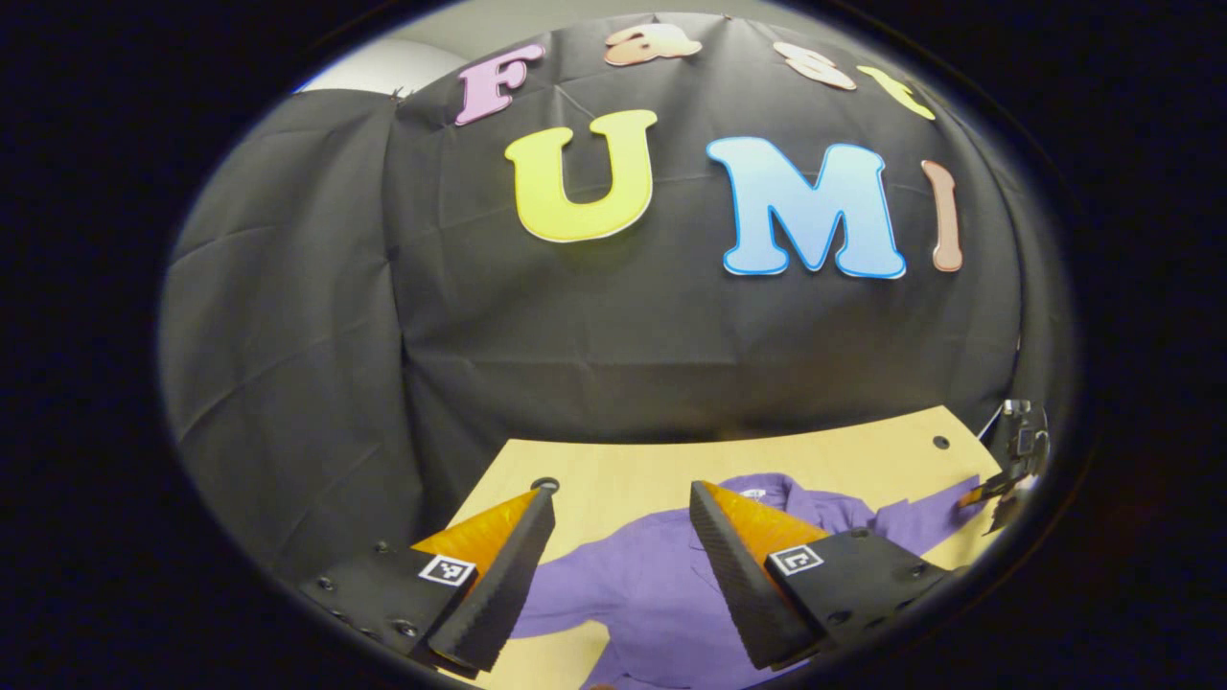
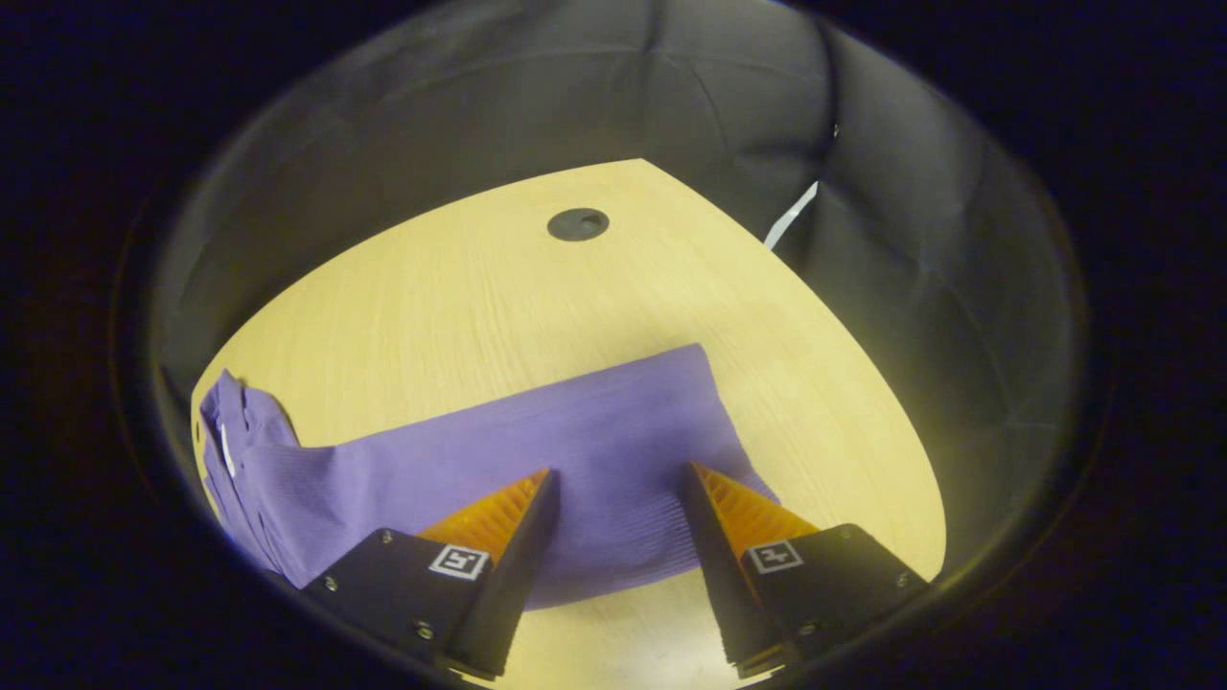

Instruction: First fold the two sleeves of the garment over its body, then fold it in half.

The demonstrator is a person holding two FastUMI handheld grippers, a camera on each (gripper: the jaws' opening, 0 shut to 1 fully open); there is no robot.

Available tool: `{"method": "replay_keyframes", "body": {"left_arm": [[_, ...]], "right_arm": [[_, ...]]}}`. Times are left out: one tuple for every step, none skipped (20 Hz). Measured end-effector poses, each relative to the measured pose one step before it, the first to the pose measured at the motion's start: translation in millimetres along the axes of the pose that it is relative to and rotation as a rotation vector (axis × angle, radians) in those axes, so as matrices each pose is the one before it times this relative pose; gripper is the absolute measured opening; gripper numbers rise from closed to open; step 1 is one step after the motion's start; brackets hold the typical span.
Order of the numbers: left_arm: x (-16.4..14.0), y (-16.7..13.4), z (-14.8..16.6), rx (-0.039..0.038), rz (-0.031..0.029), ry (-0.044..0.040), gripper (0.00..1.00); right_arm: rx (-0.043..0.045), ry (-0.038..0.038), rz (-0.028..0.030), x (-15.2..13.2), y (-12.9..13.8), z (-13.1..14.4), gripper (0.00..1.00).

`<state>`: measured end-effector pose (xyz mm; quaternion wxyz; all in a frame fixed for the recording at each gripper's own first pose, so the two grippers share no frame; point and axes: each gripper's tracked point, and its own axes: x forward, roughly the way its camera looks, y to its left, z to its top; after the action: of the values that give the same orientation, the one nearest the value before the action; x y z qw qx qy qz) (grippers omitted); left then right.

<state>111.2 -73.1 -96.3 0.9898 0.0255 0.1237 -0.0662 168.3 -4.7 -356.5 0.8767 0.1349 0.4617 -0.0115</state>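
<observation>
Purple garment (image 1: 661,585) spread flat on the pale wooden tabletop (image 1: 633,470), seen in the left gripper view just beyond and beneath the left claw (image 1: 621,498). Collar at the far end of the body, toward the booth's black wall; body running back toward the camera and passing under the gap between the fingers. One sleeve (image 1: 925,517) stretched away to the right of that claw, toward the tabletop's right edge.

Left claw spread wide, holding nothing, fingers apart with cloth and bare wood visible between them; contact with the fabric not possible to tell. Far off at the right rim of this view, the right claw (image 1: 987,498), at the tip of that sleeve; too small to judge touching or not.

In the right gripper view, the sleeve (image 2: 575,450) lying as a long band across the wood, long axis from lower left to upper right, cuff end up and to the right of the right claw (image 2: 618,474), shoulder and bunched body (image 2: 244,450) out at the far left. Right claw also wide open, gripping nothing, fingertips poised over the sleeve near its cuff end, fabric showing in the gap. Beyond the claw, a dark round grommet (image 2: 578,224) in bare tabletop.
</observation>
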Motion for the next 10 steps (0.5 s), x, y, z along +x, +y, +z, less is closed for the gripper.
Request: {"method": "replay_keyframes", "body": {"left_arm": [[-1.42, 0.46, -0.42, -0.00334, -0.00091, 0.00065, 1.00], [-0.34, 0.63, -0.61, -0.00379, 0.00072, 0.00232, 1.00], [-0.14, 2.34, -1.20, -0.00437, 0.00377, 0.00166, 1.00], [0.01, 2.80, -1.08, -0.00430, 0.00431, 0.00152, 1.00], [0.21, 1.95, -0.61, -0.00404, 0.00540, 0.00093, 0.96], [-1.35, 2.35, -0.86, -0.00277, 0.00448, 0.00136, 0.96], [-0.84, 2.61, -0.94, -0.00031, 0.00641, 0.00047, 0.96], [-0.47, 2.89, -0.25, 0.00063, 0.00707, 0.00000, 0.96], [0.35, 0.71, 0.47, -0.00010, 0.00564, -0.00108, 0.96], [-1.45, 0.42, 1.08, -0.00211, 0.00117, -0.00221, 0.96]], "right_arm": [[0.00211, -0.00252, 0.00070, -1.60, 0.62, 0.22, 0.83], [0.00845, -0.00587, -0.00445, -0.09, -0.34, 1.00, 0.79], [0.01217, -0.00180, -0.00034, 4.61, 0.92, 1.30, 0.53], [0.00038, 0.00263, -0.00043, 2.48, -0.81, -0.97, 0.53], [0.00337, 0.00648, -0.00222, 0.84, -0.19, 0.25, 0.49], [0.00553, -0.01242, 0.00044, 0.12, 0.88, 3.32, 0.49], [0.03704, -0.00417, -0.01597, -0.85, 0.14, -1.93, 0.27], [0.00065, 0.00184, -0.00857, -0.71, 0.66, 0.92, 0.04], [-0.00680, 0.00759, -0.00714, -0.03, -0.05, 0.53, 0.04], [-0.00751, 0.00231, -0.00210, 0.46, 0.12, 0.84, 0.04]]}}
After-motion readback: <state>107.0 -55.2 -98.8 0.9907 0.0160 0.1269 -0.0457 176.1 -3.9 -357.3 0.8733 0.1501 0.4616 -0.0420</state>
